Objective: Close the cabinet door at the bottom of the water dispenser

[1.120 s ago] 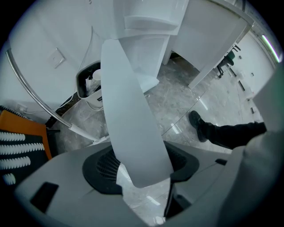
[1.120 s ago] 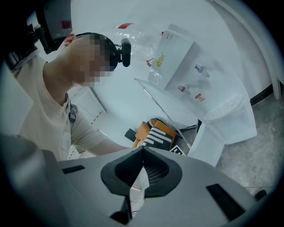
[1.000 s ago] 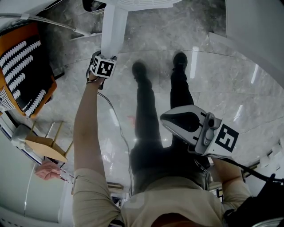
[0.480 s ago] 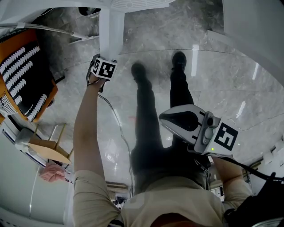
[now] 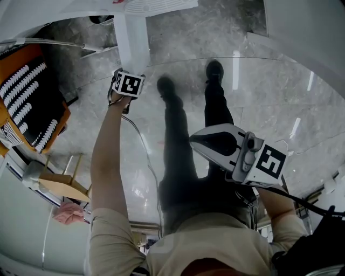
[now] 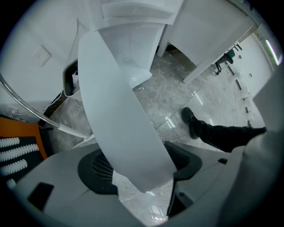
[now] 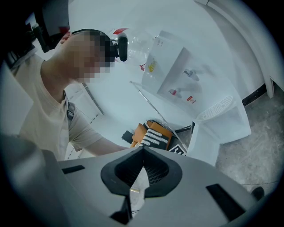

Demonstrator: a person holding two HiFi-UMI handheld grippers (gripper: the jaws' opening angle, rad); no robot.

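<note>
Right now, in the head view, your left arm reaches straight down. The left gripper point(image 5: 125, 90) hangs at the free edge of the white cabinet door point(image 5: 133, 40). That door stands swung out from the foot of the water dispenser point(image 5: 161, 5), over the marble floor point(image 5: 280, 91). Your right gripper point(image 5: 200, 143) is well apart from the door, held near your waist above your legs. An orange object with rows of white stripes point(image 5: 27, 102) lies off to the left.

Looking along the left gripper view, you see the door as a broad white panel running up between the jaws. The jaws stand wide and have just been opening, with the panel's edge between them. The black pads point(image 6: 93, 168) seem to stand clear of it. The left one sits so close behind the panel, though, that a light touch can't be ruled out.

Over in the right gripper view, your jaws are together, tips meeting, with nothing between them. This gripper looks roughly level across at the dispenser, where you can make out the taps point(image 7: 191, 73) and the drip tray point(image 7: 215, 108). Below them the door juts out from the lower cabinet, with the left gripper's marker cube just beside it.
</note>
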